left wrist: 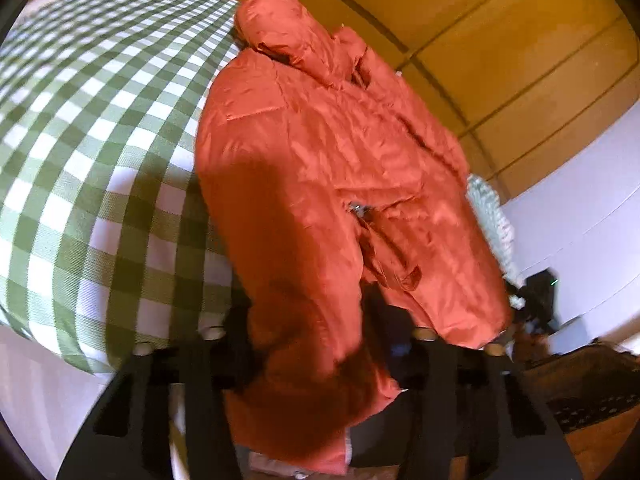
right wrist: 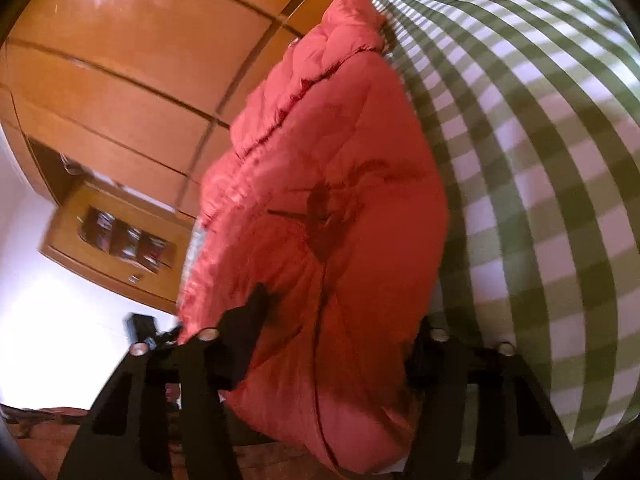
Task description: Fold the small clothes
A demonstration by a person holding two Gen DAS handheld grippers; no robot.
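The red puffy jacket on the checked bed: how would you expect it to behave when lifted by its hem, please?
The jacket looks floppy: its fabric bunches between the left gripper fingers. Its puffed shape suggests little weight. The sheen hints it may slip.

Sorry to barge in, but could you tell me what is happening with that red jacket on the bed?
A person is working with a two-finger gripper in each hand on a puffy red hooded jacket that lies on a green-and-white checked bedcover, its hood toward the wooden wardrobe. The left gripper and the right gripper each have the jacket's near hem between their fingers and appear closed on it. The jacket still looks spread out, so the folding seems to be only starting.
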